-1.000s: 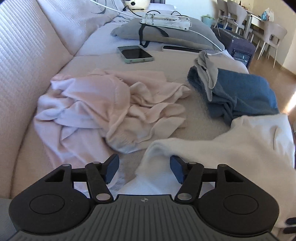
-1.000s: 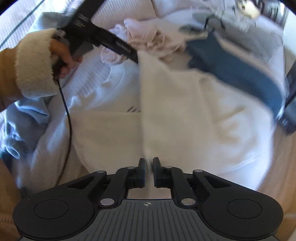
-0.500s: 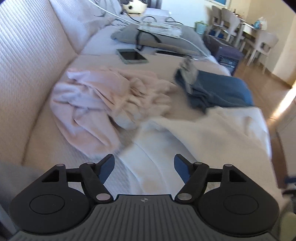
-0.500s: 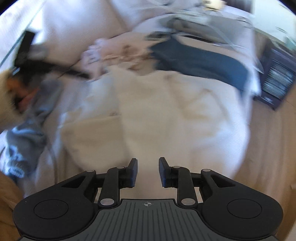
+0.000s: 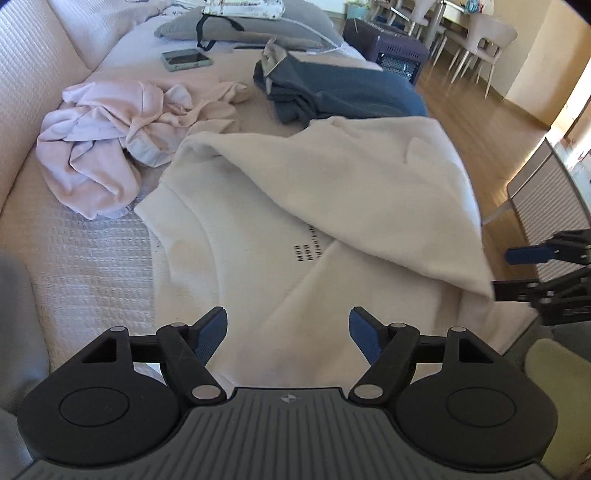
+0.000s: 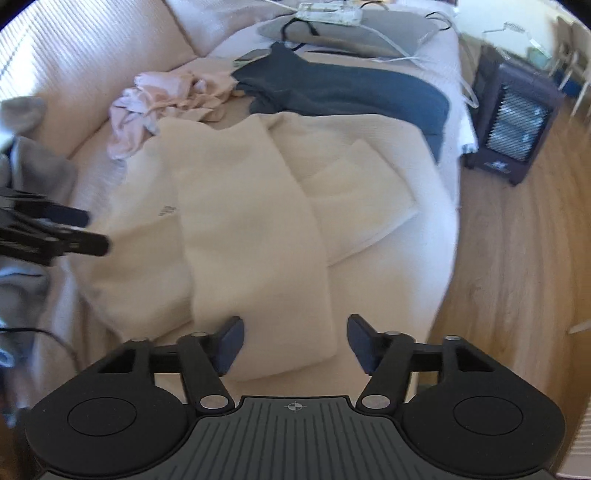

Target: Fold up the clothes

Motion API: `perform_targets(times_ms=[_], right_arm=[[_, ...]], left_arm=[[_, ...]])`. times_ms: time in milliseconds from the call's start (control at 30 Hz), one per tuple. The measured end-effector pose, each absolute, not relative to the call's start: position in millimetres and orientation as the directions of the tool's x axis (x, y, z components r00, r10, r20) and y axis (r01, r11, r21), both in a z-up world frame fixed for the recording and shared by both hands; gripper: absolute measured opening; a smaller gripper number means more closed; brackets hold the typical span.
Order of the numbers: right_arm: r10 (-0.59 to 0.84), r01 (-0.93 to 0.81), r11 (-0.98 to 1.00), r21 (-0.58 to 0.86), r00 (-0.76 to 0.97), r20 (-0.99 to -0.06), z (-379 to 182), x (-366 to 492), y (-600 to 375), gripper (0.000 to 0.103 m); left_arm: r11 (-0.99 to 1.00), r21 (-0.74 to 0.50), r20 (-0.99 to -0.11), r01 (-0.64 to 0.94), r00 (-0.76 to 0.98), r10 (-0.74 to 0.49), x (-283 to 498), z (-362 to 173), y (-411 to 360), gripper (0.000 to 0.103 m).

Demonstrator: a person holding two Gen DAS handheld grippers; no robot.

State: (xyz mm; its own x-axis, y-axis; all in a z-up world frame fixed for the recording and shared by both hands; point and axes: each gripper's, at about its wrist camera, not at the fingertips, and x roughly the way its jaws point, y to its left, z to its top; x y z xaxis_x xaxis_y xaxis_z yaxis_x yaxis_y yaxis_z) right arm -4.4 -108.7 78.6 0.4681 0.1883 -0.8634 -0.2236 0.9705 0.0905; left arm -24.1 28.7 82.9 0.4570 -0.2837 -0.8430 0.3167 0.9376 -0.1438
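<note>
A cream sweatshirt (image 5: 280, 229) lies spread on the sofa seat, one side folded over its printed front. My left gripper (image 5: 287, 326) hovers over its near edge with jaws opening, and its pads grip nothing. It also shows at the left edge of the right wrist view, as left gripper (image 6: 98, 232). My right gripper (image 6: 293, 339) hangs over the folded cream panel (image 6: 251, 240), its jaws opening. The cloth lies beneath the pads and they do not press on it. In the left wrist view the right gripper (image 5: 502, 271) sits just past the sweatshirt's right corner.
A crumpled pink garment (image 5: 110, 147) and a folded blue garment (image 5: 343, 96) lie beyond the sweatshirt. A phone (image 5: 186, 59) and a grey pillow (image 5: 251, 29) sit farther back. A dark heater (image 6: 513, 110) stands on the wooden floor (image 6: 517, 295) right of the sofa edge.
The right gripper went from shut on the cream cloth to open, letting it go. The left gripper widened and drew back. The sweatshirt's side now lies folded across its front.
</note>
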Motion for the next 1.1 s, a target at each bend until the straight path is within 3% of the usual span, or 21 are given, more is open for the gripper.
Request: perform_targets(times_ms=[467, 533, 633, 700, 867, 1000, 1100], right_arm=[[0.271, -0.104, 0.962, 0.251, 0.443, -0.854, 45.4, 2.5, -137.3, 0.062], [0.297, -0.132, 0.955, 0.266, 0.432, -0.852, 40.3, 3.1, -131.9, 0.039], [0.287, -0.149, 0.958, 0.246, 0.446, -0.848, 44.8, -0.4, -128.3, 0.018], [0.257, -0.142, 0.966, 0.216, 0.463, -0.848, 51.7, -3.6, -131.7, 0.011], [0.19, -0.113, 0.982, 0.154, 0.504, -0.843, 83.1, -12.5, -148.8, 0.011], [0.104, -0.062, 0.995, 0.084, 0.508, -0.855, 76.8, -8.2, -153.0, 0.026], [0.094, -0.01, 0.995, 0.102, 0.497, -0.863, 66.6, -9.8, -155.8, 0.027]], left_arm=[[0.888, -0.156, -0.862, 0.432, 0.38, -0.337, -43.5, 77.2, -20.4, 0.077], [0.89, -0.153, -0.862, 0.429, 0.382, -0.332, -46.0, 77.4, -20.0, 0.078], [0.902, -0.162, -0.866, 0.401, 0.38, -0.325, -45.1, 75.9, -13.4, 0.079], [0.906, -0.157, -0.867, 0.394, 0.385, -0.317, -44.4, 76.3, -10.5, 0.079], [0.904, -0.148, -0.87, 0.402, 0.382, -0.312, -43.5, 75.0, -10.2, 0.081], [0.895, -0.139, -0.873, 0.423, 0.374, -0.312, -43.8, 73.0, -15.7, 0.081], [0.895, -0.131, -0.873, 0.425, 0.379, -0.308, -46.6, 73.7, -14.2, 0.082]])
